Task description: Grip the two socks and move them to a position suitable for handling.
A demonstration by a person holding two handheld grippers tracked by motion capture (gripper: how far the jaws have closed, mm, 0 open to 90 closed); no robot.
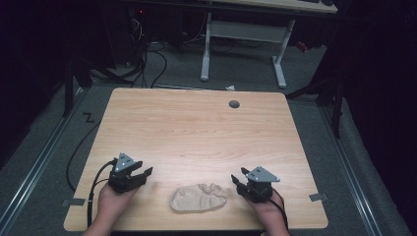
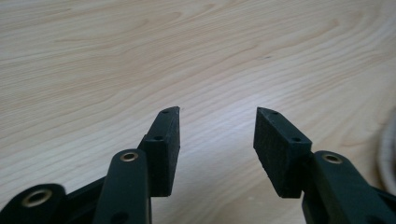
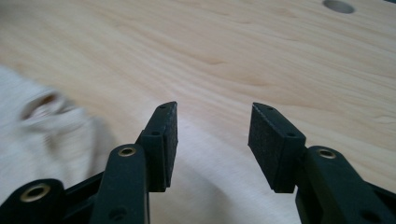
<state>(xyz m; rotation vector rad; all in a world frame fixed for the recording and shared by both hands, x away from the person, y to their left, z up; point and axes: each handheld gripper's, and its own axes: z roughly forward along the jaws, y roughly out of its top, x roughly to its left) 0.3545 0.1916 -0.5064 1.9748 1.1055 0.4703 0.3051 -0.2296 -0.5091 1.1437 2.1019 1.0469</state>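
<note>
Dark floor and a white-legged desk frame [image 1: 243, 46] surround your pale wooden bench [image 1: 196, 128], which carries a grey cable hole [image 1: 234, 104] toward its far edge at about one o'clock from centre.

Your left gripper [image 2: 217, 128] has its jaws spread wide, with nothing between them but bare wood grain; the black pads [image 2: 168, 149] touch nothing. In the high view that left gripper [image 1: 142, 173] sits at about eight o'clock on the bench, its jaws aimed toward three o'clock, with your left hand [image 1: 114, 201] behind it and its cable [image 1: 93, 189] trailing off toward the near edge.

Your right gripper [image 3: 212, 123] also has its jaws spread wide and empty, bare bench showing in the gap. In the high view the right gripper [image 1: 236, 181] sits at about five o'clock on the bench, grey plate on top, jaws pointing toward nine o'clock, with your right hand [image 1: 268, 211] behind it.

Between the two grippers, at six o'clock near the bench's front edge, lies the crumpled beige cloth [image 1: 198, 197]. It rests flat on the wood in a rumpled oval. It lies just beside the right gripper's jaws and a little farther from the left ones, gripped by neither. In the right gripper view the cloth [image 3: 42, 135] appears blurred at nine o'clock, beside the left-hand jaw and outside the gap.
</note>
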